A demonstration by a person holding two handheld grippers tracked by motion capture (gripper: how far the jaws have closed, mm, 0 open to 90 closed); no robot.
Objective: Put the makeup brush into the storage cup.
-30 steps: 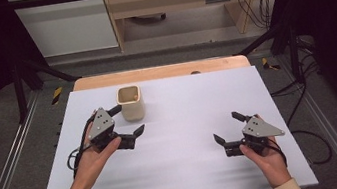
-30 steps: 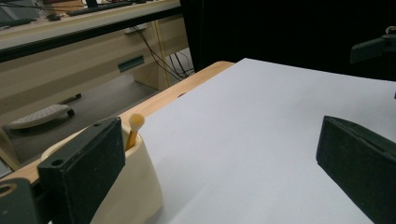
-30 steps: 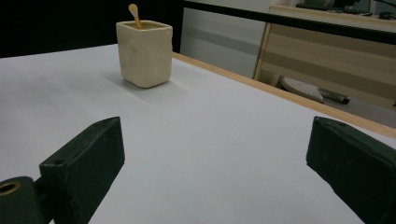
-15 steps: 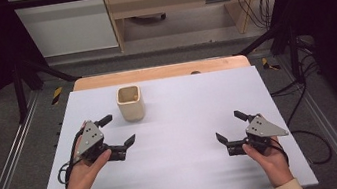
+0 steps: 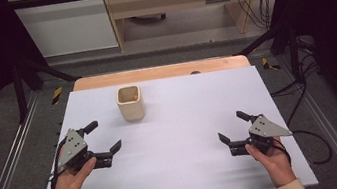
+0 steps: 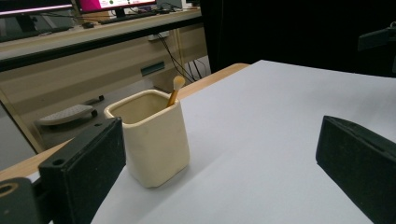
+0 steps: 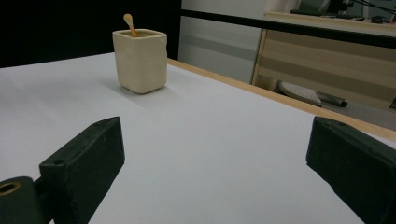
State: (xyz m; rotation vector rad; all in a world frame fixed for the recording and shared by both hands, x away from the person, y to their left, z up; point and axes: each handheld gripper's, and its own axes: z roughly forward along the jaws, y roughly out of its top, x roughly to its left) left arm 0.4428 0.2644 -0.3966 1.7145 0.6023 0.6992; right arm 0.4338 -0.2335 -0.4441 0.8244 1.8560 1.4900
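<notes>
A cream square cup [image 5: 131, 102] stands upright on the white table [image 5: 186, 122], far left of centre, with a small wooden stick [image 6: 175, 88] leaning inside it. My left gripper [image 5: 104, 136] is open and empty, held near the table's left edge, nearer the person than the cup and well apart from it. In the left gripper view the cup [image 6: 154, 140] sits just beyond the left jaw. My right gripper [image 5: 232, 126] is open and empty at the near right. Its own view shows the cup [image 7: 140, 60] and stick [image 7: 128, 21] far off.
A wooden strip [image 5: 160, 72] runs along the table's far edge. Metal rails [image 5: 2, 180] flank both sides, and cables [image 5: 302, 89] lie on the floor at the right. Bare white surface spreads between the two grippers.
My left gripper has drawn back from beside the cup, moving left and toward the person, still open. The right gripper has hardly moved.
</notes>
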